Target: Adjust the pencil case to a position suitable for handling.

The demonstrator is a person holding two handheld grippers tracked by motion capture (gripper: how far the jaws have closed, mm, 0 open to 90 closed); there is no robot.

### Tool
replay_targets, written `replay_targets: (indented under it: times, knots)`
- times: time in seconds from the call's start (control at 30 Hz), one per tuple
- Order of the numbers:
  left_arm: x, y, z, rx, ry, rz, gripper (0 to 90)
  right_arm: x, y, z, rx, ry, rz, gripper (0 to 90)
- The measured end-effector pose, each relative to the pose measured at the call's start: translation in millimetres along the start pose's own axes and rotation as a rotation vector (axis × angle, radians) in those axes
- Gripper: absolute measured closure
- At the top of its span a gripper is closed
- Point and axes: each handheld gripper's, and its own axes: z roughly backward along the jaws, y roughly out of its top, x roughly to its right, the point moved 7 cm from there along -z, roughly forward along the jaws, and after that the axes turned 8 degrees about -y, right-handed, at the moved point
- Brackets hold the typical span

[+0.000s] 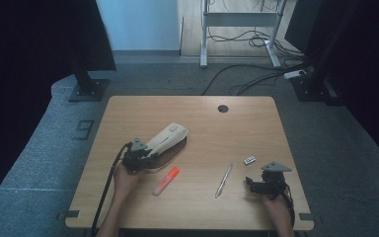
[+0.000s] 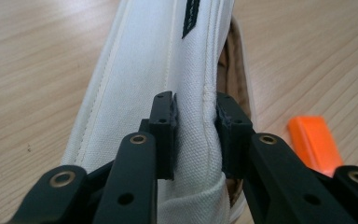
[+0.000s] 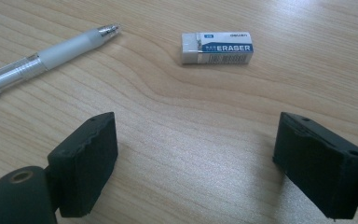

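Note:
A cream fabric pencil case (image 1: 165, 140) lies slanted on the wooden table (image 1: 237, 128), left of centre. My left gripper (image 1: 139, 157) is shut on its near end; in the left gripper view both pads pinch a fold of the white canvas (image 2: 186, 84) along a seam, the left gripper (image 2: 196, 135) pointing along the case. An orange highlighter (image 1: 166, 180) (image 2: 314, 142) lies just beside it. My right gripper (image 1: 256, 183) (image 3: 196, 163) stands open near the front right edge, nothing between its jaws. Ahead of it lie a white eraser (image 3: 217, 47) (image 1: 249, 160) and a clear pen (image 3: 46, 56) (image 1: 223, 180).
A round cable hole (image 1: 222, 108) sits near the table's far edge. Beyond the table stand a metal desk frame (image 1: 237, 29) with cables on the floor, and black stands at both sides.

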Motion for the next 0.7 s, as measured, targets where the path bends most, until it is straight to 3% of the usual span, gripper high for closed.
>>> replay_targets:
  times: [0.1, 0.2, 0.33, 0.7]
  knots:
    - [-0.9, 1.3, 2.0, 0.008, -0.008, 0.007, 72.4, 0.0, 0.0, 0.0, 0.0, 0.0, 0.0, 13.3]
    - [-3.1, 2.9, 6.1, 0.023, -0.058, 0.053, 72.6, -0.1, 0.0, 0.0, 0.0, 0.0, 0.0, 13.2]
    - [-5.4, 3.9, 9.9, 0.03, -0.099, 0.08, 72.6, -0.1, 0.0, 0.0, 0.0, 0.001, -0.001, 13.3]
    - [-6.4, 3.8, 12.0, 0.03, -0.117, 0.096, 73.1, -0.4, 0.4, -0.3, -0.003, 0.011, 0.006, 12.7]
